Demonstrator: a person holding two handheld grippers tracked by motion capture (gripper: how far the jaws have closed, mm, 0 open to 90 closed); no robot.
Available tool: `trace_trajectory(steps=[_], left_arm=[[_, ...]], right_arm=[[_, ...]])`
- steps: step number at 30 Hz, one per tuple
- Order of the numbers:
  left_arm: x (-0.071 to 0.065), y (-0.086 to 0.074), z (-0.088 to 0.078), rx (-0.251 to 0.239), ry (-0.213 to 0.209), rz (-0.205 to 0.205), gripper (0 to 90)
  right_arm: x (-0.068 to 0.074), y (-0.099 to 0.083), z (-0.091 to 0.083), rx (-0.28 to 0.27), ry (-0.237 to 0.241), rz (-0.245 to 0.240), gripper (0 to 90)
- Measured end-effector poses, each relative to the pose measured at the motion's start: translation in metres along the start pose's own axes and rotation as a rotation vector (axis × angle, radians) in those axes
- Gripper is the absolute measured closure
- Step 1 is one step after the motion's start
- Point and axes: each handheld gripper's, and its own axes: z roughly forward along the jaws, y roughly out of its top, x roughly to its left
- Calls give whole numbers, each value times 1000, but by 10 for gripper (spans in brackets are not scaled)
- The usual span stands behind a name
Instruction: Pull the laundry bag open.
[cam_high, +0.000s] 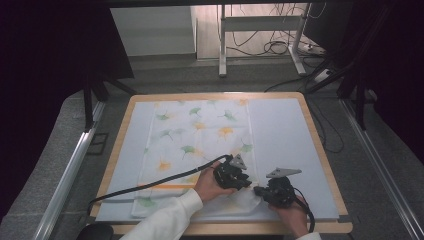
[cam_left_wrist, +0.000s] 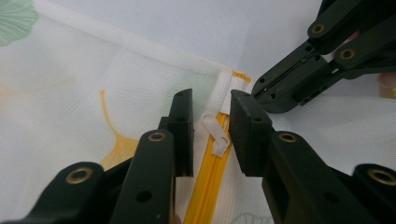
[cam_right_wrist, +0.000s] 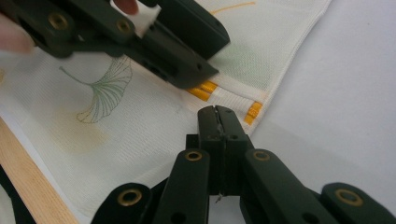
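- Desk (cam_high: 320, 150): wooden rim, top covered by a pale grey mat (cam_high: 285, 135); grey carpeted floor all round, metal rails at either side.
- Room: white desk legs (cam_high: 222, 45) and loose cables (cam_high: 280, 47) on the floor beyond the far edge; dark on both sides.
- Mesh bag (cam_high: 200, 145): white, printed with green and orange ginkgo leaves, lying flat on the mat left of centre; long axis runs from the far edge to the near edge of the desk.
- Zipper (cam_left_wrist: 210, 179): orange, running along the bag's near end, parallel to the near edge; its white pull tab (cam_left_wrist: 215, 135) sits close to the bag's near right corner.
- Left gripper (cam_left_wrist: 211, 126): over the bag near the near edge, jaws spread either side of the pull tab, not touching it.
- Right gripper (cam_right_wrist: 218, 122): just right of the left gripper, jaws pressed together on the bag's fabric edge at the near right corner, beside the zipper's end.
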Motion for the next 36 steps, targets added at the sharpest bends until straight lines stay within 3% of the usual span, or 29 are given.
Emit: trace_trajectory(steps=[4,5,7,8,12,24,29,32,36], left_arm=[[-1,2,3,5,7,6,747],[-1,2,2,10,8,8,807],[-1,2,0,25,-1,15,833],[-4,2,-1,32,10,33,835],[-5,1,-3,36,36,45,897],[-4,-1,-1,18,34,23,900],[-5,-1,-1,17,44,31,900],[-6,-1,-1,13,56,39,900],[-7,-2,-1,13,64,47,900]], right_arm=[[0,0,0,2,-3,0,900],[0,0,0,2,-2,-1,900],[0,0,0,-1,0,2,900],[0,0,0,-1,0,3,899],[0,0,0,1,-2,-2,900],[1,1,0,5,-5,5,899],[-5,10,-2,-37,-54,33,899],[-6,14,4,-25,-30,63,898],[-5,15,8,-4,-34,63,899]])
